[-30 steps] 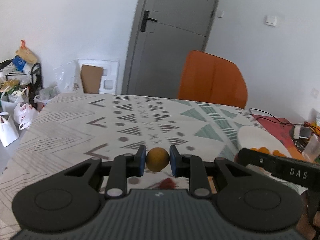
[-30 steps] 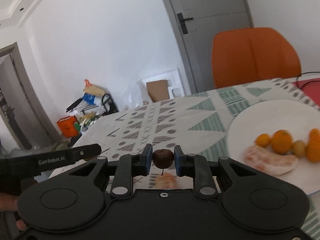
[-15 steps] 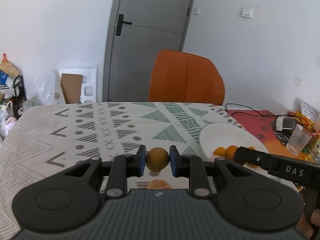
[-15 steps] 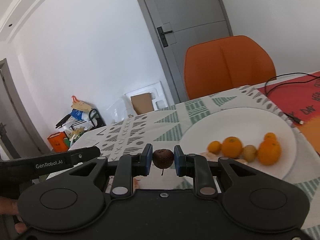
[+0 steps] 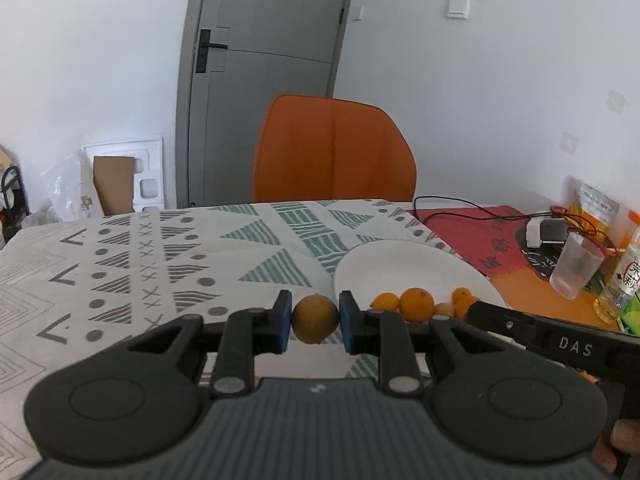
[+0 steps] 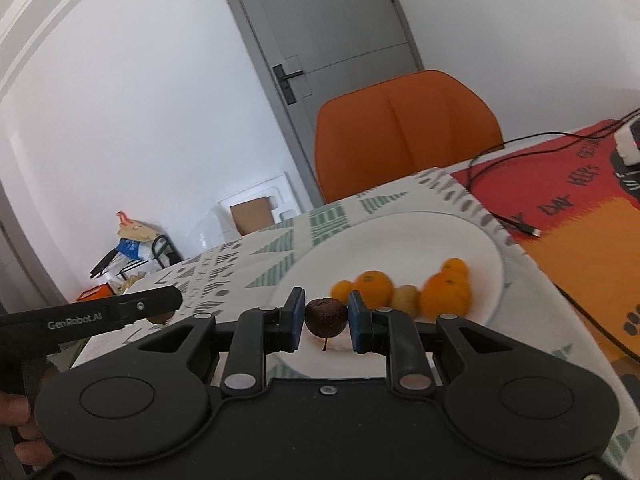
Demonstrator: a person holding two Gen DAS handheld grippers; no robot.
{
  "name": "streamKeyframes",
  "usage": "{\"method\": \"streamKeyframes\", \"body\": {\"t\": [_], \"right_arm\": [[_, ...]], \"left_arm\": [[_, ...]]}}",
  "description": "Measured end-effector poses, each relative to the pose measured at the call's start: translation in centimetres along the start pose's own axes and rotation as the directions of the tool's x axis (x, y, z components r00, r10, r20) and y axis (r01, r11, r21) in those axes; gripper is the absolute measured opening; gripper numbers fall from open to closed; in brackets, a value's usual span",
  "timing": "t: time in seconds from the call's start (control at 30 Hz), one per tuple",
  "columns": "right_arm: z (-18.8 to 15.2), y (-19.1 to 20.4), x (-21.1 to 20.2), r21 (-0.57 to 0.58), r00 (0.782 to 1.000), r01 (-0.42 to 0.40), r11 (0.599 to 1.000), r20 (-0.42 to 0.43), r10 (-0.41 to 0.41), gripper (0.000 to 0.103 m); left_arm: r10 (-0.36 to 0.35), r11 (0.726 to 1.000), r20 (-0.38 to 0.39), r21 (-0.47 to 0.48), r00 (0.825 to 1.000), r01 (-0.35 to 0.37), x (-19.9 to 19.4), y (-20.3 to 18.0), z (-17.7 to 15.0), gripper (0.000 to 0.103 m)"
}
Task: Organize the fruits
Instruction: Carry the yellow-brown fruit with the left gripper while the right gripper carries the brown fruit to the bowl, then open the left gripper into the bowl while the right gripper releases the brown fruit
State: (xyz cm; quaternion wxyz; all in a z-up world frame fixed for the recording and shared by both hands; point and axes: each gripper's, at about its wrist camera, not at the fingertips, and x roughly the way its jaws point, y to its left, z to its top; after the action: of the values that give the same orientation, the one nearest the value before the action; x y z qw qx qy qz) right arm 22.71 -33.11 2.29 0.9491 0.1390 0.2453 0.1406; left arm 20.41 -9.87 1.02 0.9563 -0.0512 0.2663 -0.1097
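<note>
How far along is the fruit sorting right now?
Done: several orange fruits and a pale one already lie on the white plate. In hand: the left gripper is shut on a yellow-brown fruit, the right gripper on a dark brown fruit. Left: set both on the plate. No other loose fruit shows.

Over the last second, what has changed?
Both hands swung toward the white plate, which now sits closer to centre in both views. Unchanged: the left gripper stays clamped on the yellow-brown fruit, the right gripper on the dark brown fruit; the oranges remain on the plate.
</note>
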Motion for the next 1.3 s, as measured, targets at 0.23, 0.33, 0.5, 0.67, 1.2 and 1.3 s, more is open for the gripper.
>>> {"method": "streamKeyframes", "body": {"t": [0.23,0.33,0.5,0.67,1.2,1.3], "right_arm": [[-0.2,-2.4,-0.1,0.036,1.000,0.028,0.999,0.005,-0.028,0.021],[-0.4,-3.4,0.0,0.053,0.999,0.040,0.998,-0.001,-0.040,0.021],[-0.6,-4.7,0.4,0.076,0.999,0.054,0.996,-0.009,-0.054,0.022],[-0.6,-5.9,0.6,0.097,0.998,0.063,0.993,-0.002,-0.063,0.030],[0.0,-7.3,0.0,0.114,0.996,0.083,0.990,0.005,-0.084,0.030],[0.0,-7.1,0.0,0.112,0.996,0.087,0.990,0.001,-0.088,0.030]], "left_arm": [[-0.020,1.000,-0.014,0.022,1.000,0.021,1.6,-1.6,0.2,0.024],[-0.030,0.999,-0.028,0.029,0.999,0.031,2.5,-2.2,0.0,0.024],[-0.043,0.998,-0.050,0.043,0.998,0.045,3.8,-3.2,-0.3,0.024],[-0.045,0.998,-0.059,0.051,0.997,0.048,5.1,-3.8,-0.1,0.024],[-0.027,0.995,-0.048,0.097,0.998,0.032,7.7,-4.3,1.2,0.032],[-0.015,0.995,-0.054,0.097,0.998,0.020,7.4,-3.9,1.1,0.045]]}}
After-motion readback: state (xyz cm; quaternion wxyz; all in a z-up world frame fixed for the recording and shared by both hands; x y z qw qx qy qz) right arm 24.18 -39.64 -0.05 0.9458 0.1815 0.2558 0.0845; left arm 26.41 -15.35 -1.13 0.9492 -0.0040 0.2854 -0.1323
